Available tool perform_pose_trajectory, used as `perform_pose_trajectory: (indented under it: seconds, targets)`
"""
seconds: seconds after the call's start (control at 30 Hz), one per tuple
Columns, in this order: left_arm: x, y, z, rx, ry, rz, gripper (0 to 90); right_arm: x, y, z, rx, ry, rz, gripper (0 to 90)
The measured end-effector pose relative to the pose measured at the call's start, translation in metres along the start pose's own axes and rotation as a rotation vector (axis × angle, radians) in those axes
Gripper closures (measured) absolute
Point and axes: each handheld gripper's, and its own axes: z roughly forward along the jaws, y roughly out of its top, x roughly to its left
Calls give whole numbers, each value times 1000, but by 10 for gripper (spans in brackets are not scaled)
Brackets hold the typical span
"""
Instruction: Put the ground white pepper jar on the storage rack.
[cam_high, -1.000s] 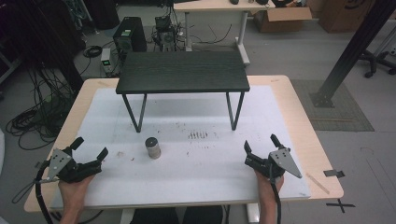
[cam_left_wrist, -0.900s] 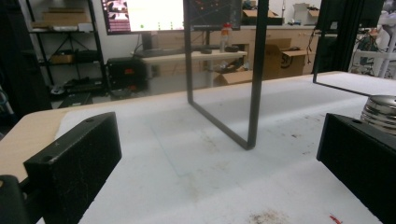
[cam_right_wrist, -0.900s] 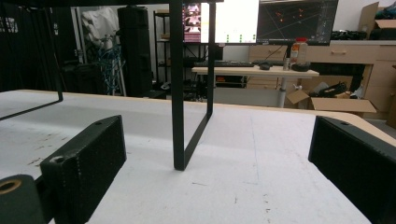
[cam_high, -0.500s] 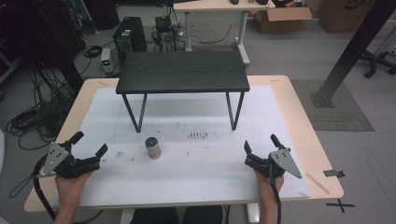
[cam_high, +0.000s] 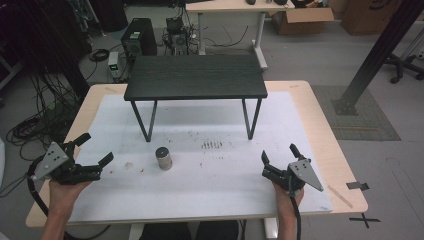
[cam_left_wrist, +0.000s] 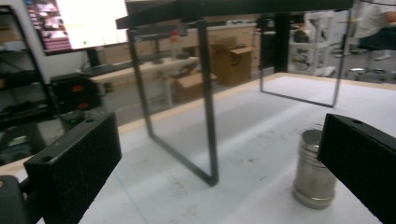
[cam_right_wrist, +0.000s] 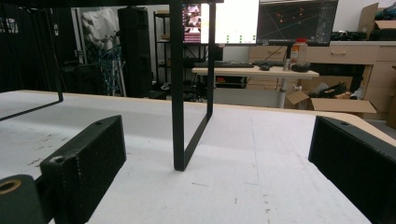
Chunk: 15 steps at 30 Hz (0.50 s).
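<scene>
The left gripper (cam_high: 95, 150) is gaping wide, holding nothing, its blocky matte black jaws pointing at the tin (cam_high: 163, 158), a small brushed-metal cylinder standing upright on the scuffed white mat (cam_high: 210, 175). The right gripper (cam_high: 279, 160) is likewise spreading wide, empty, facing the dark wood-grain shelf's (cam_high: 196, 76) thin steel leg (cam_right_wrist: 177, 93).

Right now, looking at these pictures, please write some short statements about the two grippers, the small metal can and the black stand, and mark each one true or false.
1. The small silver metal cylinder stands upright on the white mat. True.
2. The left gripper is shut on the cylinder. False: its jaws are open and apart from it.
3. The cylinder sits on top of the black low table. False: it stands on the mat, in front of the table.
4. The right gripper is open and holds nothing. True.
</scene>
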Motion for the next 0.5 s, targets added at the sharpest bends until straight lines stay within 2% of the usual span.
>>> perform_pose_trajectory:
  seconds: [0.17, 0.2, 0.43, 0.5]
  targets:
    - [-1, 6, 4, 19, -80, 8, 2, 0, 0, 0, 0, 0, 0, 38]
    - [-3, 7, 6, 24, -109, 4, 2, 0, 0, 0, 0, 0, 0, 38]
    - [-10, 7, 15, 49, -166, 8, 3, 0, 0, 0, -1, 0, 0, 38]
    - [-12, 6, 18, 57, -185, -2, 3, 0, 0, 0, -1, 0, 0, 38]
